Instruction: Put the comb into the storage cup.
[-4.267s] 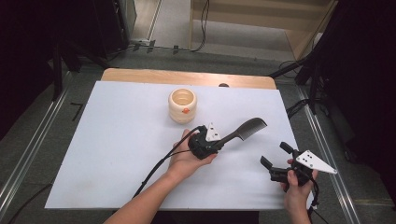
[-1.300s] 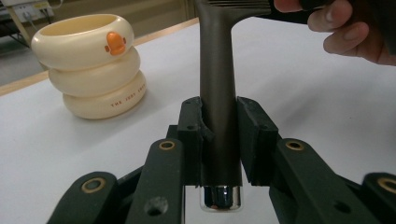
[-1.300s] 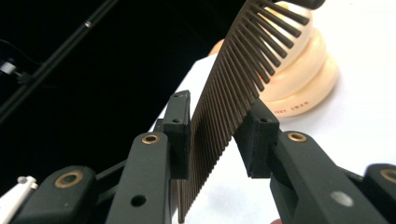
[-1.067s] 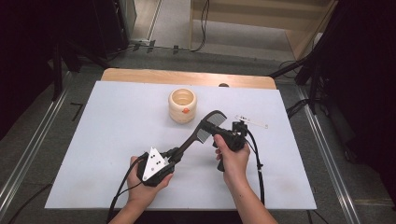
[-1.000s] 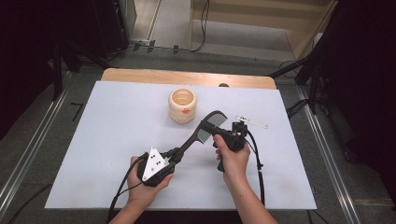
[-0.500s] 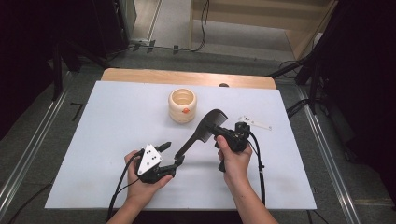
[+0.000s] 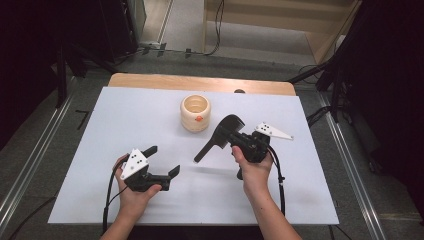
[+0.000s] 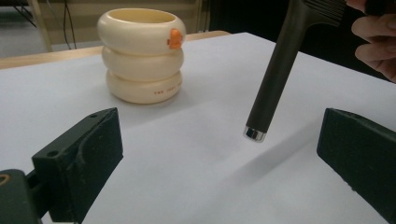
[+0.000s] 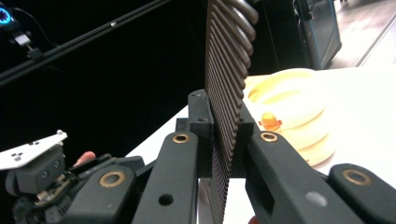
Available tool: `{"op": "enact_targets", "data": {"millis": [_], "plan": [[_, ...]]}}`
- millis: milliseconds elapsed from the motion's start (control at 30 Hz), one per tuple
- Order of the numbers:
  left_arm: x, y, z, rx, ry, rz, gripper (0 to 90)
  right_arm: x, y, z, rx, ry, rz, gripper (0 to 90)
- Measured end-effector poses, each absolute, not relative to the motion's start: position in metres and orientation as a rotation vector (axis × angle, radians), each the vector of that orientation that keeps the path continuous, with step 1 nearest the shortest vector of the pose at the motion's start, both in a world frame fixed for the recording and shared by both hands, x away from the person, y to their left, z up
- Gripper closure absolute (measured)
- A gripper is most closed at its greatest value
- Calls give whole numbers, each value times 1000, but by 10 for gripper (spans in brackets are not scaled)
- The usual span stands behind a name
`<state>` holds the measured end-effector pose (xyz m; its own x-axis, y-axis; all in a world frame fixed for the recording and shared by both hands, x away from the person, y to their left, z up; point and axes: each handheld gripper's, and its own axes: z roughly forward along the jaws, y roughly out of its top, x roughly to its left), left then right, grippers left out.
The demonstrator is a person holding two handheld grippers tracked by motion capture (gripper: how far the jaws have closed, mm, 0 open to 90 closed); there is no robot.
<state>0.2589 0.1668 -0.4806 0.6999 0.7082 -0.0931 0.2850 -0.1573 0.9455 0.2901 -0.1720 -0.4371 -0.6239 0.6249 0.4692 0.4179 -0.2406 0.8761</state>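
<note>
Though too small to read, red print [image 8: 164,92] on cream holder [image 8: 142,53].

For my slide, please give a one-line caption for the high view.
Right hand-held gripper clamps a black comb near a cream holder; left hand-held gripper is open.

**Wide open sheet, one holder mid-back**

The white paper-covered surface [image 7: 125,120] lies bare along its left, front and right stretches. The cream ringed wooden holder [image 7: 195,113] stands alone toward the back centre. Just beside it, the black plastic comb [image 7: 220,137] slants above the sheet, narrowing the gap there.
</note>
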Motion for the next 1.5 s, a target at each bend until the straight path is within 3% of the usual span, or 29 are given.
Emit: {"op": "enact_targets", "data": {"millis": [1500], "plan": [[246,259,-485,1687,918,571,0,307,-177,-419,1086,1778,1917,829]]}}
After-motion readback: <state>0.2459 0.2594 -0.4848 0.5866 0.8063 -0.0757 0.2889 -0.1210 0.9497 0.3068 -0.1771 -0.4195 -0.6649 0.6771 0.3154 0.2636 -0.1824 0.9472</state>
